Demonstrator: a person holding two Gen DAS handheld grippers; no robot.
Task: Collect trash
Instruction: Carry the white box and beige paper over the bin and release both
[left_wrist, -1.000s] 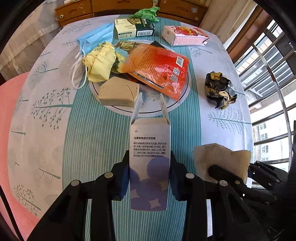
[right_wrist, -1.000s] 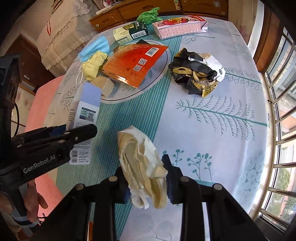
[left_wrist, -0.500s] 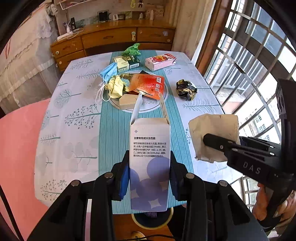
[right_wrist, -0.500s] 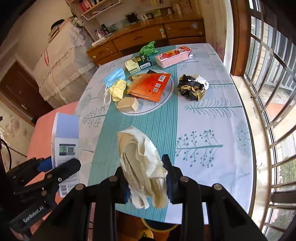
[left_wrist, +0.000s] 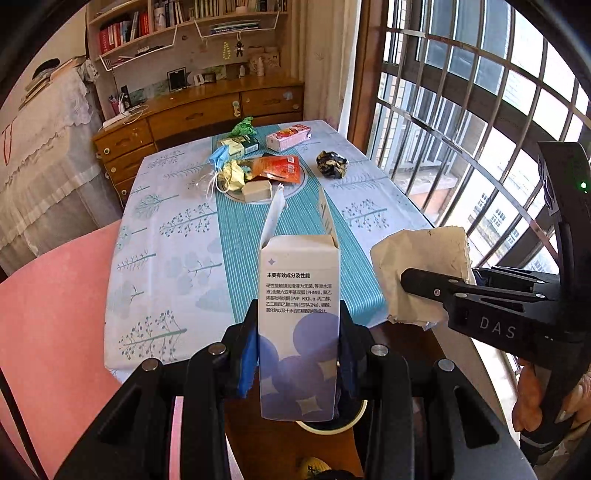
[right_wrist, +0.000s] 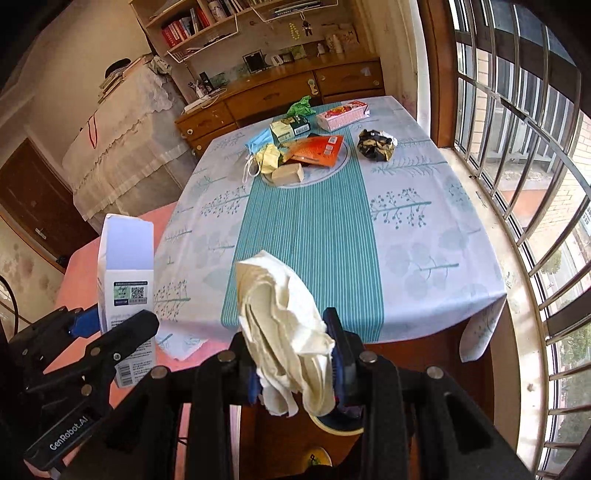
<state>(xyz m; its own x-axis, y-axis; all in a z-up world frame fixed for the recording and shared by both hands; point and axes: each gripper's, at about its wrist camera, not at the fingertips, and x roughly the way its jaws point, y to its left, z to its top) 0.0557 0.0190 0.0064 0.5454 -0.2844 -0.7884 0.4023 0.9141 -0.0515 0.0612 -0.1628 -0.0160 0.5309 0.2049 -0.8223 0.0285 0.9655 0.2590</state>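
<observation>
Daylight is streaming through the barred window (left_wrist: 461, 122) at three o'clock, brightening the table (left_wrist: 177, 229) and its tree-print cloth. At twelve a wooden sideboard (left_wrist: 207, 114) is standing below bookshelves (left_wrist: 177, 22). A lace-covered cabinet (right_wrist: 122, 147) is sitting at ten, a dark door (right_wrist: 33, 199) at nine.

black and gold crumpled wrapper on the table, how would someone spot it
Start at the table by the barred window. Beyond the round plate, toward the window, the black and gold crumpled wrapper lies alone on the cloth, the only dark, shiny wad.
</observation>
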